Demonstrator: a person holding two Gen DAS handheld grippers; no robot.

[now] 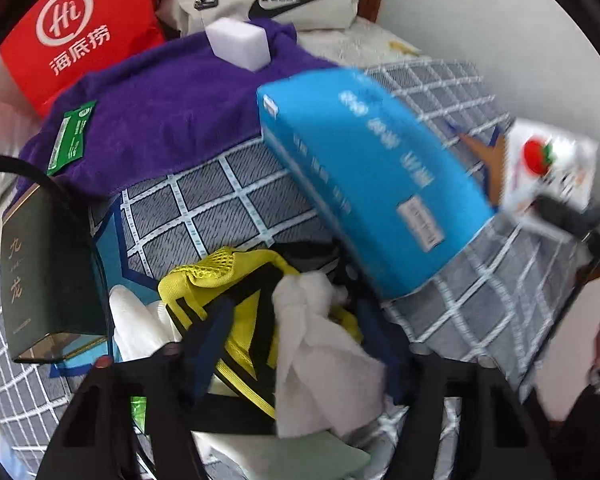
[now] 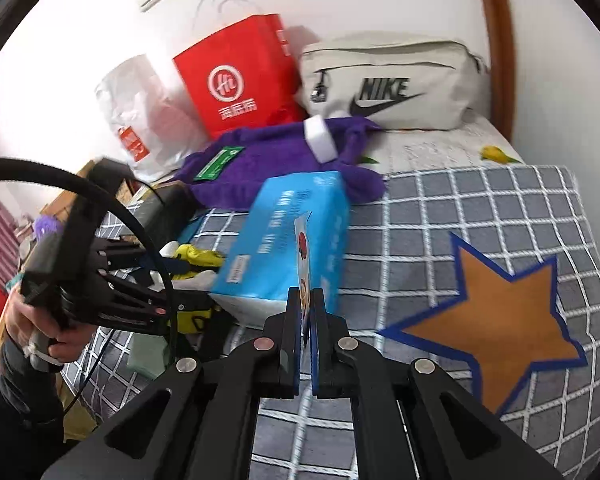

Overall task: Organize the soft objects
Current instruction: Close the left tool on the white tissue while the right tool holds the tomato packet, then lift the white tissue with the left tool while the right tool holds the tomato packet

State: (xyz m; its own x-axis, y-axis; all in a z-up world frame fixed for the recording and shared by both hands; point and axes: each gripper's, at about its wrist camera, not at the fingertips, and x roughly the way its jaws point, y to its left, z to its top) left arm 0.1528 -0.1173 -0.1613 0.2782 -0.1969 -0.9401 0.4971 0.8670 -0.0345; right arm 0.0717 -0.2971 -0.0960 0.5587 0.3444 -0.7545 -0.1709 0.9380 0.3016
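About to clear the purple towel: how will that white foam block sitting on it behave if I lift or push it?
The white foam block looks like sponge, so probably very light and squashy under the jaws. It rests loosely on the rumpled purple towel, so tugging the towel would likely topple it. Its flat faces suggest it will slide, not roll.

Cream bag [image 2: 392, 80]: read "NIKE", with swoosh.
Red paper bag [image 1: 76, 28]: bore "Hi" and "海底捞".
Dark green box [image 1: 40, 276]: showed "九龙".

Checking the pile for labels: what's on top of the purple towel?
On the purple towel sit a white foam block near its far edge and a green card at its left end. The blue tissue pack covers its right corner; anything beneath is hidden.
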